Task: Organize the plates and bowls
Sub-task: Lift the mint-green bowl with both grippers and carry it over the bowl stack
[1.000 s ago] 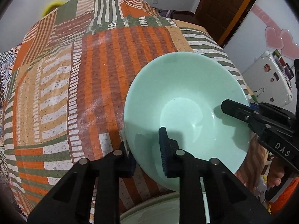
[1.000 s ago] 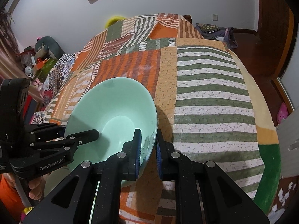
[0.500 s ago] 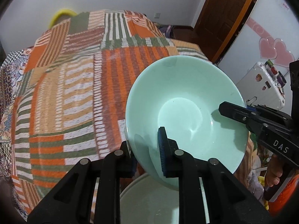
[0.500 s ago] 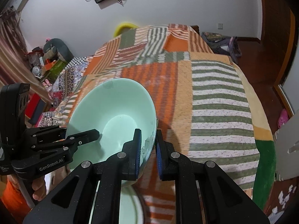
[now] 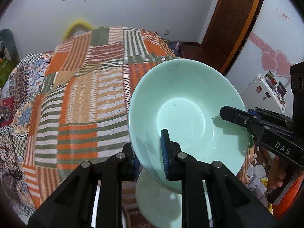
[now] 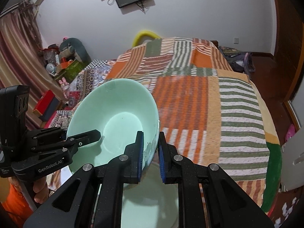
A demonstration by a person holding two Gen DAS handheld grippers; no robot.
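Note:
A mint green bowl (image 5: 182,114) hangs tilted above the bed, held from two sides. My left gripper (image 5: 148,146) is shut on its near rim, one blue pad inside the bowl and the other outside. My right gripper (image 6: 151,138) is shut on the opposite rim of the bowl (image 6: 117,110) in the same way. Each view also shows the other gripper: the right gripper (image 5: 233,114) reaching in from the right, the left gripper (image 6: 91,135) from the left. Below the bowl lies a second pale green dish (image 5: 157,199), also in the right wrist view (image 6: 150,205), partly hidden by the fingers.
A striped patchwork blanket (image 5: 79,95) covers the bed under the bowl. A wooden door (image 5: 233,19) and a white case (image 5: 266,91) stand to the right. Cluttered toys and boxes (image 6: 62,60) sit by the curtain at left. A yellow ring (image 6: 144,35) shows behind the bed.
Both grippers have risen with the bowl between them, away from the blanket. More of the lower dish and the far wall now shows.

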